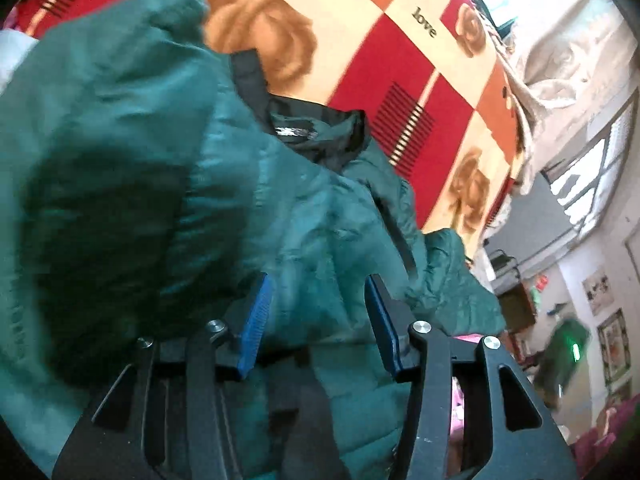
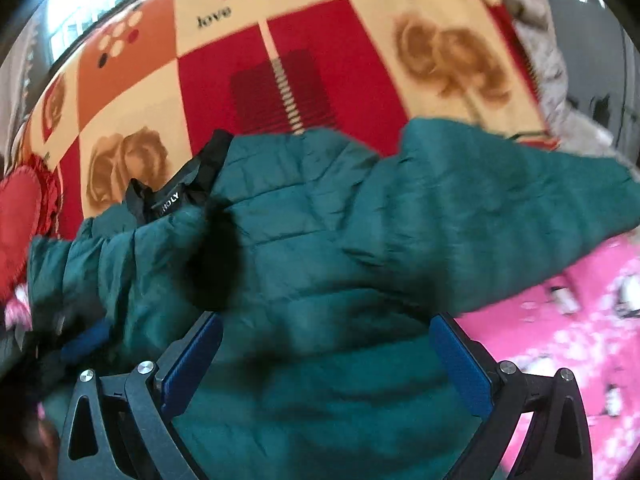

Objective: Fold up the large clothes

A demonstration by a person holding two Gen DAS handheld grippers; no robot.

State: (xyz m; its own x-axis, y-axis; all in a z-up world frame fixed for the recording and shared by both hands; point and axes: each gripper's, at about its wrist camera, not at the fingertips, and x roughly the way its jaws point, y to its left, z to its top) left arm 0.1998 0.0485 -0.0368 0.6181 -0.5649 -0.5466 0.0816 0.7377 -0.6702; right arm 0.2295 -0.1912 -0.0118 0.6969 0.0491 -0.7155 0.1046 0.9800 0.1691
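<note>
Spread beneath everything lay a red, orange and cream checked blanket printed with roses (image 2: 280, 40), and on it the dark green quilted puffer jacket (image 2: 320, 240), its black collar (image 2: 180, 192) at ten o'clock in the right view. Only that view showed a pink patterned sheet (image 2: 560, 320) at four o'clock; only the left showed a picture-hung wall (image 1: 600, 300) at three. The left gripper (image 1: 316, 320) gaped with jacket fabric between its blue pads; the right gripper (image 2: 326, 360) stood wide over the jacket.
</note>
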